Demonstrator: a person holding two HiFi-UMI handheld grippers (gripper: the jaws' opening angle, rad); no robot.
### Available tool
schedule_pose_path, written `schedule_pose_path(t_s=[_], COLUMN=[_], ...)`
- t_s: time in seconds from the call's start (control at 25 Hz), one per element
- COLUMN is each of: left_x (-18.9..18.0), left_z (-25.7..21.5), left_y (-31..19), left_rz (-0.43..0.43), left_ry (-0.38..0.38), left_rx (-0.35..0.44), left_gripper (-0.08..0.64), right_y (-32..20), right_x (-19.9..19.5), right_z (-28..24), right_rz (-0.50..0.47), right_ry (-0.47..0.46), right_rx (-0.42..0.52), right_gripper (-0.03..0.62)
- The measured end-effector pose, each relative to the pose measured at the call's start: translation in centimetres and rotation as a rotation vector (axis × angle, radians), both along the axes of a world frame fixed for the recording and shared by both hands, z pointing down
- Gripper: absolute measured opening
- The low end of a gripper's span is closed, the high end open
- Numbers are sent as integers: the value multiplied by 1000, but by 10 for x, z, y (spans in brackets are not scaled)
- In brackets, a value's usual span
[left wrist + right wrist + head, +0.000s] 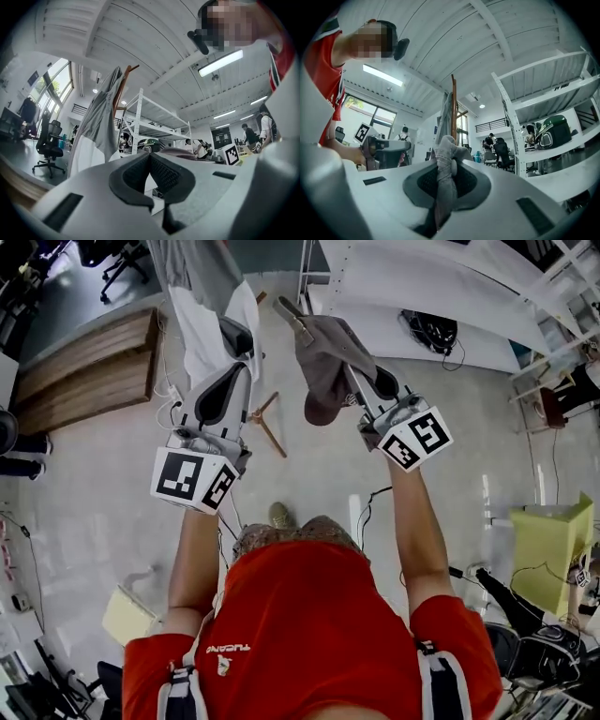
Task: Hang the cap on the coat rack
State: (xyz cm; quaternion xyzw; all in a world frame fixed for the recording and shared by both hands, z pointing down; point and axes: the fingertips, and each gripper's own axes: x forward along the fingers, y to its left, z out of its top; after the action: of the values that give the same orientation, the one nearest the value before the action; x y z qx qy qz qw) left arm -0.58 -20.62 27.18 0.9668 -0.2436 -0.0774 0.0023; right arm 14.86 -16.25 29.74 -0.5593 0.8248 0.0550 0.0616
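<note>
- Up at rack height, the right gripper point(446, 176) is clamping tight on a bunched fold of the cap point(323, 357), with the fabric pinched between both pads and the rest drooping away from the jaws.
- Alongside it, the left gripper point(150, 161) is riding with its jaws pressed together on nothing.
- Just beyond the cap, the coat rack point(453, 105) is showing its wooden post above the pinched fabric. Whether the cap is touching a peg yet, I cannot tell.
- First danger: letting go before a peg is really sitting inside the cap would mean it is dropping straight to the floor point(450, 484).
- Second: the grey garment point(101, 122) is crowding the post, so the cap could end up resting on cloth rather than wood.
- Third: that pinch is gripping only soft fabric, so a tug against a peg could be pulling it free.
</note>
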Motion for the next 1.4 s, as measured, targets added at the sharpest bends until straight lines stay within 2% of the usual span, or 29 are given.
schedule_pose_path(t_s=[0.28, 0.52, 0.88, 1.16, 1.4], left_x=[18, 32, 37, 42, 35], left_z=[18, 32, 44, 51, 60], left_y=[-32, -53, -89, -97, -102], left_rz=[-28, -103, -294, -371, -439], left_ry=[-2, -18, -35, -53, -80], left_rx=[-29, -51, -83, -98, -116], left_gripper=[8, 9, 9, 8, 9], right_y=[-64, -120, -198, -222, -235], right_x=[35, 60, 62, 55, 27], right_z=[35, 73, 121, 155, 190], right_rz=[-40, -129, -328, -467, -605], right_ry=[48, 46, 58, 47, 61], right_rx=[-58, -122, -210, -277, -309], right_gripper=[31, 31, 31, 31, 32])
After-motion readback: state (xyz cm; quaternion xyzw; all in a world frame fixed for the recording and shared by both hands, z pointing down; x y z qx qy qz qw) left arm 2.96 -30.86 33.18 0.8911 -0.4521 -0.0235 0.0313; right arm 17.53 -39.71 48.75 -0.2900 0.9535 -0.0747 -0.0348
